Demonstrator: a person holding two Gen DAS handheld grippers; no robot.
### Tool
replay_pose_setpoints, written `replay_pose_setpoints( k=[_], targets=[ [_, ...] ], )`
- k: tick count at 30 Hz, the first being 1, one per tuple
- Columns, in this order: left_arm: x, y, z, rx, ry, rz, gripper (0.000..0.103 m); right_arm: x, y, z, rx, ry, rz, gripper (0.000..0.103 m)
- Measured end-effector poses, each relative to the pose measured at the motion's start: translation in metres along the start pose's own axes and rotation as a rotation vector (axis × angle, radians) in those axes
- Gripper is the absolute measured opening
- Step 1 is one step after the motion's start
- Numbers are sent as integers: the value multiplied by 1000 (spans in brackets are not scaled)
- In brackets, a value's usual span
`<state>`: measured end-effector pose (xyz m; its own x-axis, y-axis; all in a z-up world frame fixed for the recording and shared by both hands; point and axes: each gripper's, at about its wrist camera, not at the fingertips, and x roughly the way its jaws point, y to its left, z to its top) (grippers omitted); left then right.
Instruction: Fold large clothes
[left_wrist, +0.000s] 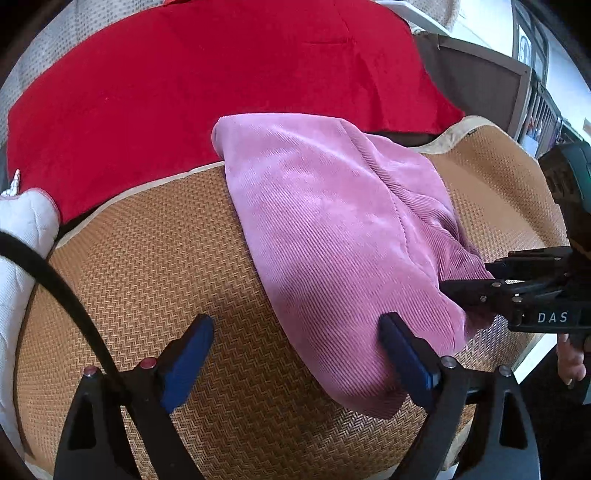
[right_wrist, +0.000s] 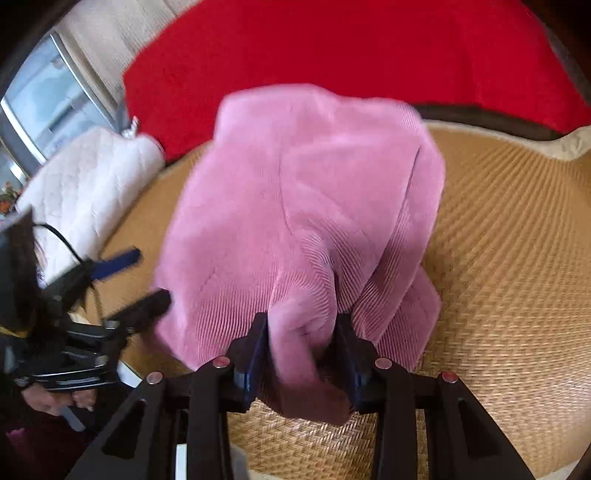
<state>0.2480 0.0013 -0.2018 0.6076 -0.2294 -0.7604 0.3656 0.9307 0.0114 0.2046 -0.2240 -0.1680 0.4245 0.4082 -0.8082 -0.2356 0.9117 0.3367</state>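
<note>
A pink corduroy garment (left_wrist: 332, 229) lies bunched on a woven straw mat (left_wrist: 155, 266); it also shows in the right wrist view (right_wrist: 295, 206). My left gripper (left_wrist: 295, 332) is open and empty, its right finger at the garment's near edge. It shows at the left of the right wrist view (right_wrist: 140, 280). My right gripper (right_wrist: 301, 343) is shut on a fold of the pink garment's near edge and holds it slightly raised. It enters the left wrist view from the right (left_wrist: 476, 284). The right wrist view is blurred.
A red blanket (left_wrist: 221, 74) covers the area behind the mat. A white quilted cushion (left_wrist: 18, 236) sits at the mat's left. A dark wooden frame (left_wrist: 480, 77) and a window are at the far right. The mat (right_wrist: 509, 258) continues to the garment's right.
</note>
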Motion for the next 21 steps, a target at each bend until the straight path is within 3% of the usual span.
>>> replay_pose_setpoints(
  k=[5,9,13,18,21],
  targets=[
    [-5,7,11,-3,-10,-50,93,-16,-9,5,45,0,41,40],
    [-16,23,24,-39,-57,-55,93,-54,-14,21,34,-110,33,40],
    [-15,38,35,-117,-80,-58,92,-63,-25,52,39,-176,3,40],
    [10,39,43,-99,-51,3,93,-21,-40,72,86,-110,-3,40],
    [28,38,36,-110,-12,-24,93,18,-47,76,112,-22,-33,37]
  ],
)
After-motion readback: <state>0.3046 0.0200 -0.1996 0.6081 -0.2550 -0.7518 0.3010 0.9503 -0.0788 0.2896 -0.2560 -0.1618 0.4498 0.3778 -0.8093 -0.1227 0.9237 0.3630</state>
